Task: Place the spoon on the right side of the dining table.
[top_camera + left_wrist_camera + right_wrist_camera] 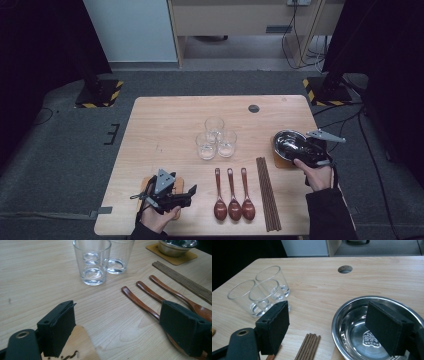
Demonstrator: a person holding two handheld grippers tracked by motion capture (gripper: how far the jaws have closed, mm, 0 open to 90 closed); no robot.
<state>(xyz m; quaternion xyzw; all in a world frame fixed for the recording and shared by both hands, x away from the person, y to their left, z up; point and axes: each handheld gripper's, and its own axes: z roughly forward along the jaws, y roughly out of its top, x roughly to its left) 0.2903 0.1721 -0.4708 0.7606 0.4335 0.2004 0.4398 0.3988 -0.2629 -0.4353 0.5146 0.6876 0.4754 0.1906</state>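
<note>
The rectangular light wooden table (165, 125) carried every item and serves as the landmark; places below are given relative to it. Near its right edge sat the round polished steel bowl (289, 142), resting on a square tan cork coaster (279, 161). The right gripper (302, 148) hovered directly over that bowl; in the right gripper view its two black padded jaws stood wide apart, one pad (387, 327) above the bowl's hollow (354, 332) and the other outside the rim, neither pressing on the metal. Near the table's front left corner lay a second cork coaster (177, 184), its pale corner (80, 345) showing just beside one jaw in the left gripper view. The left gripper (192, 192) hung above that coaster; its jaws were parted, with nothing clamped between them. At the table's centre stood three clear drinking glasses (216, 137), upright, clustered together and empty. A bundle of dark brown wooden chopsticks (267, 192) lay along the front right part of the table, between the bowl and the spoons. Three reddish-brown lacquered wooden spoons (234, 197) lay side by side at the front middle, bowls toward the front edge, handles pointing to the glasses.
</note>
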